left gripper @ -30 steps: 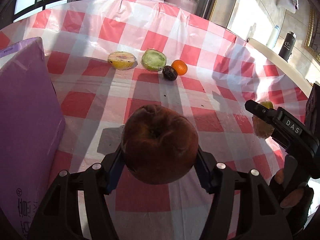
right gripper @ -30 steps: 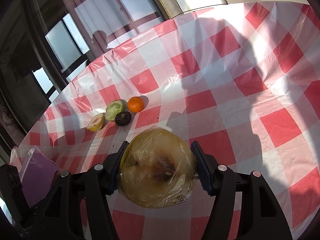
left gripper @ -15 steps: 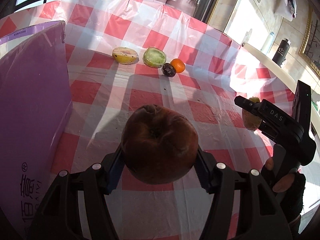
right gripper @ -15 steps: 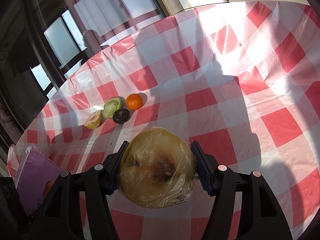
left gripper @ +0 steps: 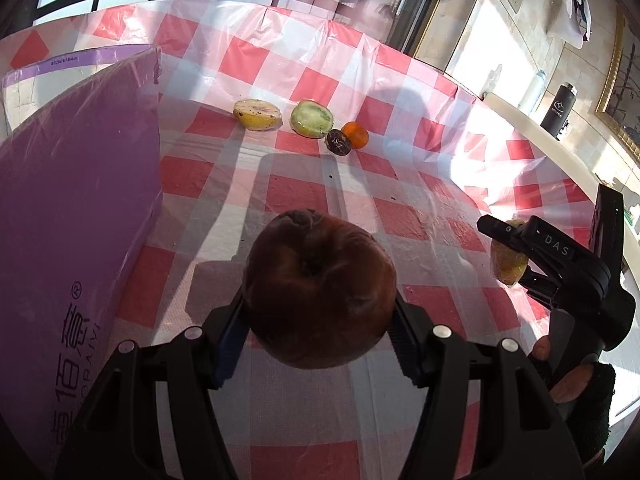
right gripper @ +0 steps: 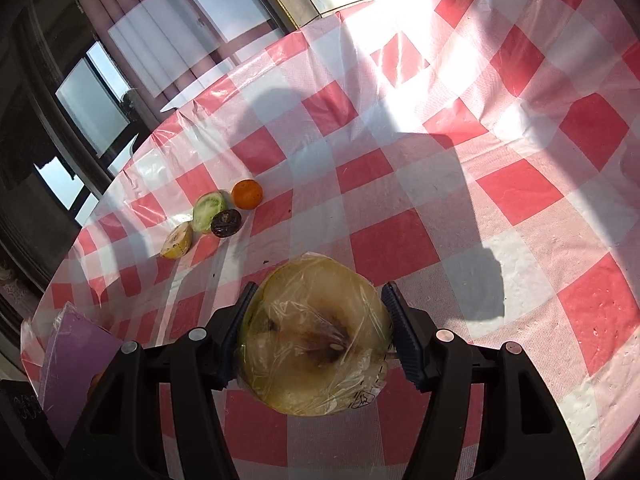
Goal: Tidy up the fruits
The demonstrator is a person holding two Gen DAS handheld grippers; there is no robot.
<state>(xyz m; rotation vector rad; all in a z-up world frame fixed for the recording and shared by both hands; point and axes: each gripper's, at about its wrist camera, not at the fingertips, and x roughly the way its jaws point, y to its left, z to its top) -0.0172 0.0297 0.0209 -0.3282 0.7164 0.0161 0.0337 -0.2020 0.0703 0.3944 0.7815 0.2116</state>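
Observation:
My left gripper (left gripper: 318, 308) is shut on a dark brown wrinkled apple (left gripper: 320, 292) held above the checked tablecloth. My right gripper (right gripper: 316, 336) is shut on a plastic-wrapped cut yellow fruit half (right gripper: 314, 338); it also shows in the left wrist view (left gripper: 506, 258) at the right. On the far side of the table lie a yellow fruit half (left gripper: 257, 114), a green fruit half (left gripper: 311, 118), a dark small fruit (left gripper: 339, 142) and an orange (left gripper: 355, 134). The same group shows in the right wrist view (right gripper: 212, 212).
A large purple wrapped board (left gripper: 72, 216) stands at the left of the table, also seen low left in the right wrist view (right gripper: 76, 364). Bottles (left gripper: 558, 106) stand on a ledge beyond the table's right edge (left gripper: 532, 120). Windows lie behind the table.
Both grippers have pulled back and risen a little from the fruit group while keeping their fruit. The purple board now fills more of the left wrist view.

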